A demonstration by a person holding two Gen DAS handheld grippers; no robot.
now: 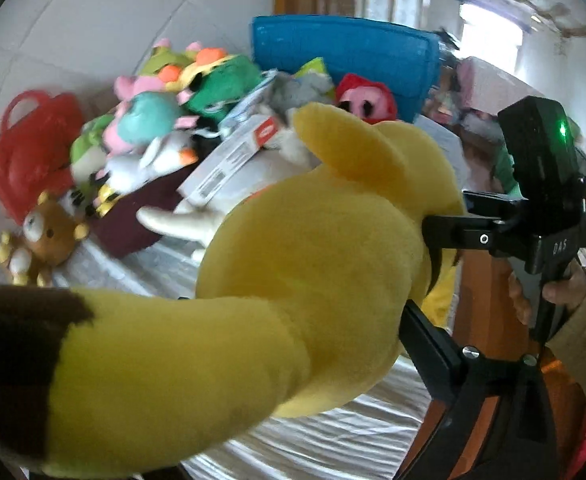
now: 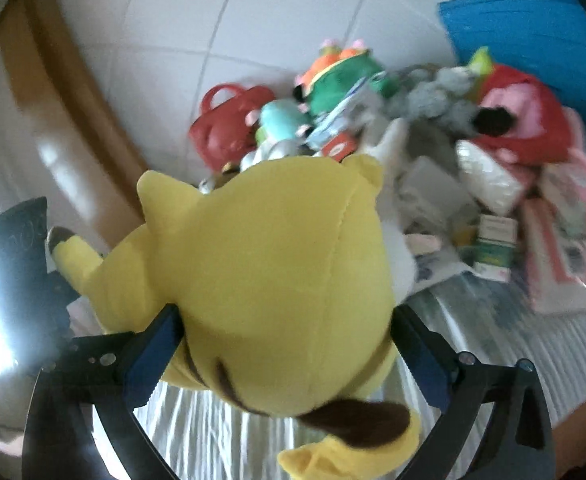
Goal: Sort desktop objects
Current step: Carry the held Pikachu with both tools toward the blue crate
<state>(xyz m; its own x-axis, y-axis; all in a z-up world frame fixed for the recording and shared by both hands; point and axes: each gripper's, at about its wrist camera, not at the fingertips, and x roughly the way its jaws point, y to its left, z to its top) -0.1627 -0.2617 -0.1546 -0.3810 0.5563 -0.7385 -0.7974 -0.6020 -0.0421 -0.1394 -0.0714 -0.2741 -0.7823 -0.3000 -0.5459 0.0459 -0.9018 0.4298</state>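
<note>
A big yellow plush toy [image 2: 277, 272] with brown-tipped ears fills the middle of the right wrist view. It sits between the two blue pads of my right gripper [image 2: 289, 344], whose jaws stand wide, each pad just touching a side of the toy. In the left wrist view the same plush toy [image 1: 313, 260] lies across my left gripper [image 1: 229, 344]. One brown-tipped ear [image 1: 21, 360] runs to the lower left and hides the left finger. The right finger [image 1: 425, 344] stands far out against the toy's body. The right gripper's finger [image 1: 453, 236] reaches the toy from the right.
Behind the toy, a heap of small plush toys [image 1: 153, 120], a red bag [image 1: 33, 152], a brown bear [image 1: 45, 236] and a blue bin [image 1: 345, 56] lean on the tiled wall. Boxes [image 2: 493, 248] and packets lie right. The table has a silvery cloth [image 1: 333, 440]. A hand [image 1: 565, 292] holds the right gripper.
</note>
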